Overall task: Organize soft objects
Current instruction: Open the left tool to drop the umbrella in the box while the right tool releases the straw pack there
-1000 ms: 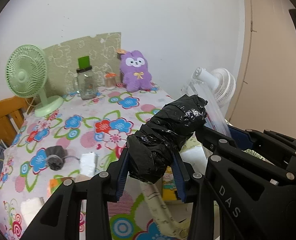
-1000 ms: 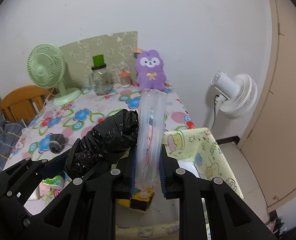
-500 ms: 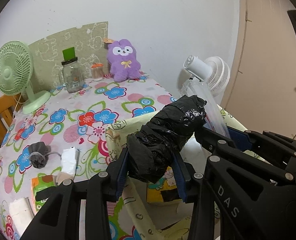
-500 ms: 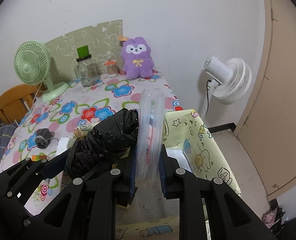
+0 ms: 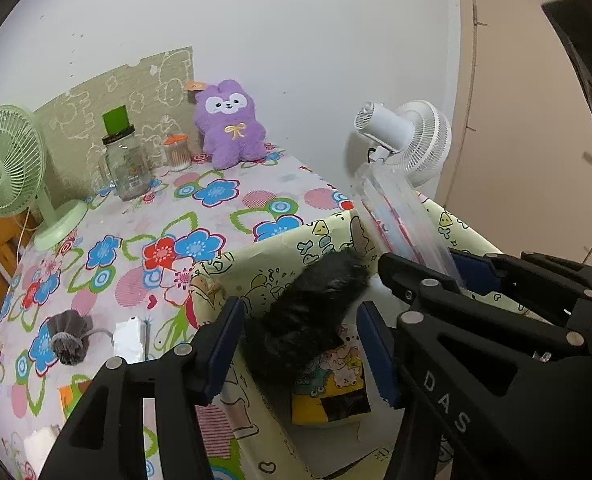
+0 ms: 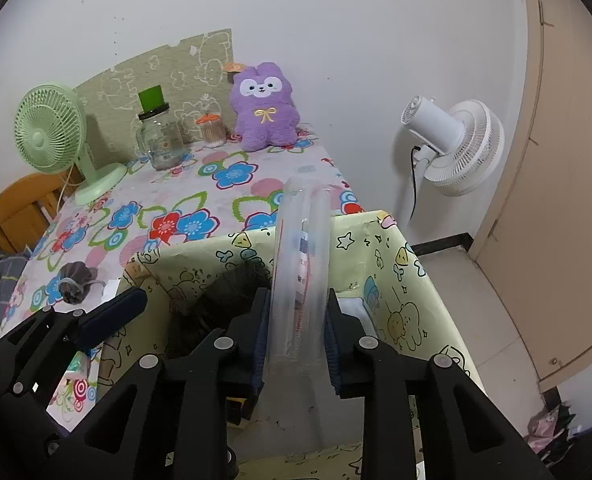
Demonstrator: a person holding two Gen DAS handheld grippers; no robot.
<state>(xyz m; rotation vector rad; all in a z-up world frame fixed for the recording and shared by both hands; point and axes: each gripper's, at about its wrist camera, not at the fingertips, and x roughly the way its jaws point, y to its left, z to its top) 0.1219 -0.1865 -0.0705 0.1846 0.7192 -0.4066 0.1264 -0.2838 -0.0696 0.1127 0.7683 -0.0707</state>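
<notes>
Over the yellow storage box (image 5: pixel 328 240), the spreading left gripper (image 5: pixel 298 344) drops a black bundle (image 5: pixel 308 316), while the right gripper (image 6: pixel 296 344), jaws loosening, barely pinches a clear pouch (image 6: pixel 302 264); a grey pouch (image 5: pixel 68 338) waits beside the box

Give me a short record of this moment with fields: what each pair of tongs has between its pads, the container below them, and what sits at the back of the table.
left tongs: opening; blue pads clear of the crinkled black plastic bundle, which is blurred over the bin
right tongs: opening; clear plastic roll upright between the pads
container: pale yellow cartoon-print fabric bin, open top, beside the table
bin contents: yellow cartoon packet
back of table: purple plush bunny, glass jar with green lid, green desk fan
</notes>
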